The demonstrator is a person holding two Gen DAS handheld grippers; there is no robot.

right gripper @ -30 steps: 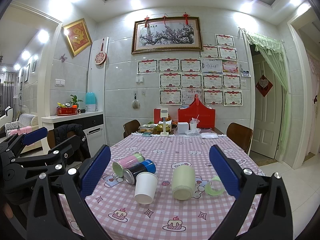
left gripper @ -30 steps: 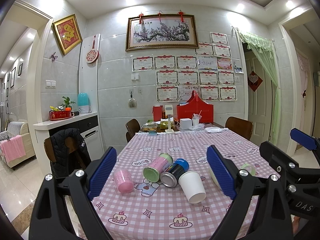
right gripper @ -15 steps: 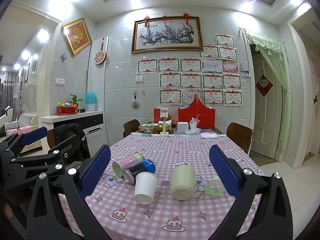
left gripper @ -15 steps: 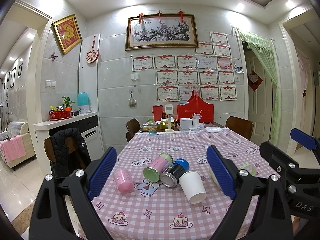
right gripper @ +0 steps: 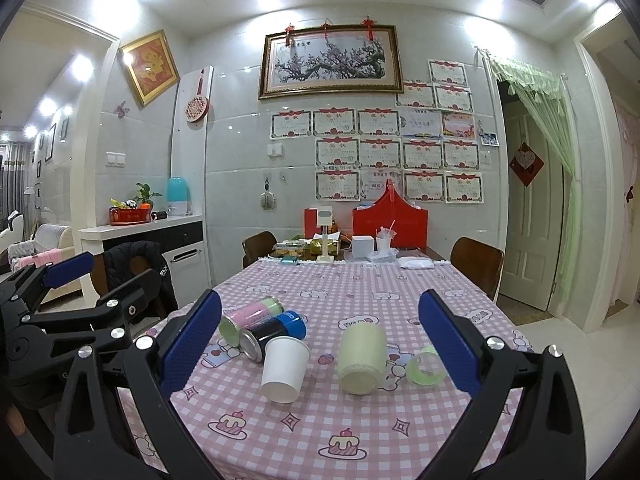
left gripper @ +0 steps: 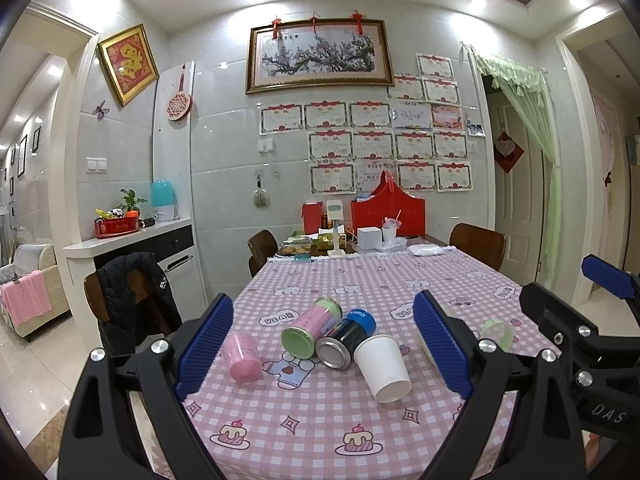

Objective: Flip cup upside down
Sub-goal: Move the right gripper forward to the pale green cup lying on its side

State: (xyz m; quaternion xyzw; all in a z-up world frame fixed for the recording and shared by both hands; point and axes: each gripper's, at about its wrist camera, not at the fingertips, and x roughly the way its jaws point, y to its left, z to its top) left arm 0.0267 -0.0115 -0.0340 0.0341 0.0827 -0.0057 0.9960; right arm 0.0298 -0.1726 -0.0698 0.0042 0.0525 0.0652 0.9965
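Observation:
A white paper cup [left gripper: 383,367] lies on its side on the pink checked tablecloth, mouth toward me; it also shows in the right wrist view [right gripper: 284,368]. A pink cup [left gripper: 242,356] lies on its side to its left. A pale cream cup [right gripper: 362,358] lies on its side to the right. My left gripper [left gripper: 320,344] is open and empty, held short of the cups above the table's near edge. My right gripper [right gripper: 320,340] is open and empty, also short of the cups.
Two cans lie side by side behind the white cup: a pink-and-green one [left gripper: 311,327] and a dark blue one [left gripper: 346,338]. A green tape roll [right gripper: 425,368] lies at the right. Boxes and a red holder [right gripper: 390,220] stand at the table's far end. Chairs flank the table [right gripper: 360,432].

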